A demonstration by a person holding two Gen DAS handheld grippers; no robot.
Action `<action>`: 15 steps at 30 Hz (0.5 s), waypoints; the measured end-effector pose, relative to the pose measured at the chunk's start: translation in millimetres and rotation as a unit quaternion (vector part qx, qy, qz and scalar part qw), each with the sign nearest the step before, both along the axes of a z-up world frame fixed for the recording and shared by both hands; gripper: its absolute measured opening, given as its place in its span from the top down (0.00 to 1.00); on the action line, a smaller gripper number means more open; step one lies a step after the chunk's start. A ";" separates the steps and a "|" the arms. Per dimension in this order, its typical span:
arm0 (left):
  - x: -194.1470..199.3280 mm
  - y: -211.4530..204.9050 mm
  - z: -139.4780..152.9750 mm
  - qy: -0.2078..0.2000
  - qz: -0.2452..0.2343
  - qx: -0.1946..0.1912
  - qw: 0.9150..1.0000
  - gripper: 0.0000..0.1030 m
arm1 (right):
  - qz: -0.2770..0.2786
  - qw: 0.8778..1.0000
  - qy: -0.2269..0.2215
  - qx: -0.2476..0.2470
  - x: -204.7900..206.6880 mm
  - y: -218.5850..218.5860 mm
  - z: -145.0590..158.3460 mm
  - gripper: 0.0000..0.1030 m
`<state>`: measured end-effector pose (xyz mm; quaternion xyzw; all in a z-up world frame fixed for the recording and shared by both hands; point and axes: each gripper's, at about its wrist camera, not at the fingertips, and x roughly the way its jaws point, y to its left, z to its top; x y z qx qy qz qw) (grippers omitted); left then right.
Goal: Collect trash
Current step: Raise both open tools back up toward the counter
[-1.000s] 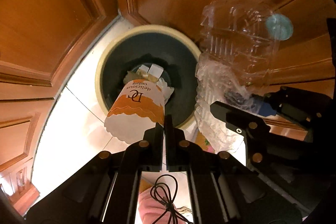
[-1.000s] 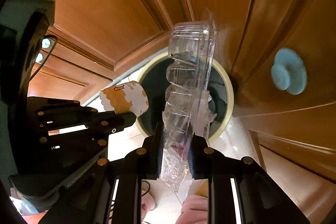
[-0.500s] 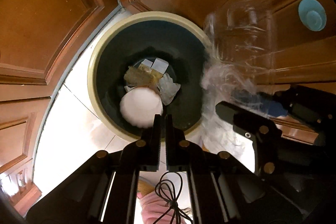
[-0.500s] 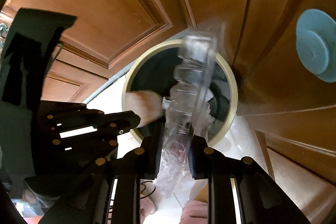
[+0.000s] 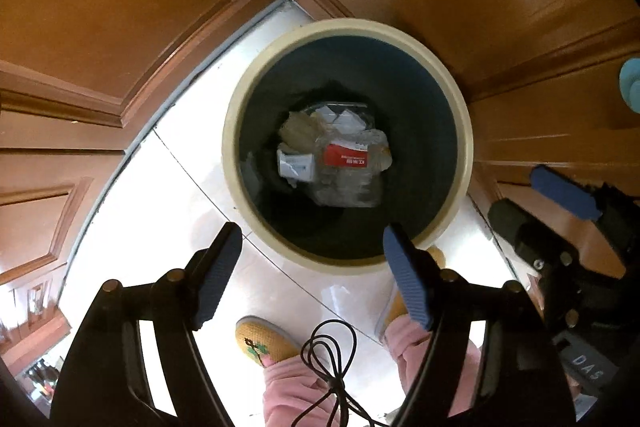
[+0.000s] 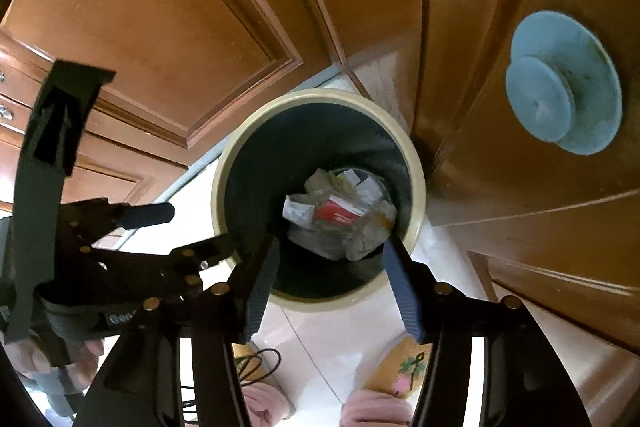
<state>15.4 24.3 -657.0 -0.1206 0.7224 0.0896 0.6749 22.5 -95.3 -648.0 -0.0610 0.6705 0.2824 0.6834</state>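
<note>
Bin (image 5: 348,27) under both spread, empty hand-held grippers (image 5: 312,247) (image 6: 330,263); blue knob (image 6: 560,83) whole only in right view.

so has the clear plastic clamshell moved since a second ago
Yes. It has left the right tongs, now open, and dropped into the bin, lying on the trash below the cream rim.

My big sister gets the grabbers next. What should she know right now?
Left gripper: open, holding nothing, above the trash bin.
Right gripper: open, holding nothing, over the same bin.
In the bin: the clear plastic container, a red-labelled wrapper and paper scraps.
Done: that trash is in.
Left: no more trash in view on the floor; look elsewhere.
</note>
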 end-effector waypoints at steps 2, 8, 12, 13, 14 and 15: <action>-1.6 4.2 5.5 -0.006 0.003 0.003 1.000 0.31 | -0.001 1.000 0.001 -0.001 -1.9 -0.2 2.1 0.46; -4.6 6.2 36.4 -0.024 0.000 0.013 1.000 0.31 | -0.005 1.000 -0.001 0.001 -8.2 2.3 19.9 0.46; -6.6 10.0 67.1 -0.034 0.001 0.016 0.999 0.31 | -0.009 1.000 -0.006 0.002 -13.9 2.5 44.7 0.46; -7.4 11.0 75.7 -0.037 0.003 0.016 0.999 0.31 | -0.010 1.000 -0.006 0.002 -16.4 4.2 51.4 0.46; -8.8 12.5 87.1 -0.040 0.004 0.018 0.999 0.31 | -0.011 1.000 -0.007 0.002 -17.5 5.0 59.1 0.46; -10.1 13.5 96.0 -0.042 0.004 0.020 0.999 0.31 | -0.013 1.000 -0.008 0.003 -19.0 6.6 66.2 0.46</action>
